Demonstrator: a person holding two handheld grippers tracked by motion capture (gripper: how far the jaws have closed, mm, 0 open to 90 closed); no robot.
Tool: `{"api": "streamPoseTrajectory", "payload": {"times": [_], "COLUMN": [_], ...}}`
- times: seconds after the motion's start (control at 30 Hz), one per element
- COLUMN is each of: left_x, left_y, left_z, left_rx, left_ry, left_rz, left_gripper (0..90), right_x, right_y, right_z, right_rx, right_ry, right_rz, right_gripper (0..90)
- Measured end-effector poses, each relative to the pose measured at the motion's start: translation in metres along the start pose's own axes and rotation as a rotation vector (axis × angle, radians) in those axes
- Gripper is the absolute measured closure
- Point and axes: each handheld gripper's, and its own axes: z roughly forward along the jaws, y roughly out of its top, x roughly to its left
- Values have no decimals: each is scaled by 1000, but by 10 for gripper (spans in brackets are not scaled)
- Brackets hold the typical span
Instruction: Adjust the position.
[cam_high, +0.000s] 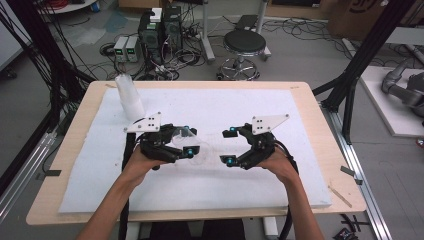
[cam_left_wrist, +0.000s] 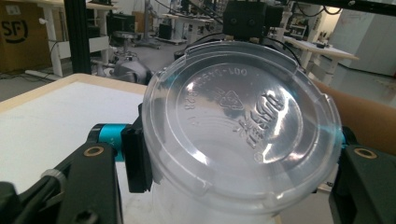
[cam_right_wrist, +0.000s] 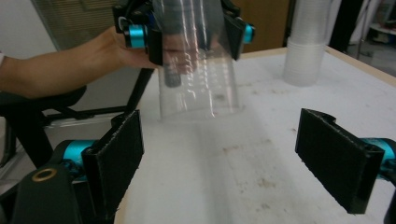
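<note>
While the left hand-held gripper (cam_high: 186, 141) pinches a clear plastic cup (cam_high: 192, 145) just above the white tabletop (cam_high: 260, 190), the right hand-held gripper (cam_high: 229, 146) sits near it with jaws spread wide, holding nothing.

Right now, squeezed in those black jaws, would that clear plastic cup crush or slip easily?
Probably yes to both. The clear plastic cup looks thin-walled, so it likely flexes under the left gripper. Its glossy, tapered sides may slip. Empty and see-through, it seems very light, so a nudge could tip it.

Left gripper (cam_high: 186, 141) jaws clamped, right gripper (cam_high: 229, 146) jaws wide apart, both facing inward.
</note>
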Motion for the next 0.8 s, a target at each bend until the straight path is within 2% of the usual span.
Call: {"api": "streamPoseTrajectory", "payload": {"times": [0.03,0.07,0.13,0.23,0.3,0.5,0.8], "left_x": [0,0,-1,-2,-3,-5,-7], "left_y": [0,0,-1,-2,-3,-2,-2], "left_z": [0,1,2,5,8,12,15], "left_rx": [0,-7,-10,-13,-16,-28,-35], "left_ry": [0,-7,-9,-15,-22,-31,-39], "left_rz": [0,-2,-2,-2,-3,0,3], "left_gripper": [376,376,377,377,377,379,380], "right_x": [0,1,1,1,1,1,3], "right_y": [0,2,3,3,4,5,6], "right_z": [0,5,10,14,20,32,42], "right_rx": [0,-12,-10,-14,-16,-22,-3], "right_ry": [0,28,45,53,74,87,104], "right_rz": [0,-11,-11,-21,-16,-36,-37], "right_gripper": [152,152,151,152,152,152,152]}}
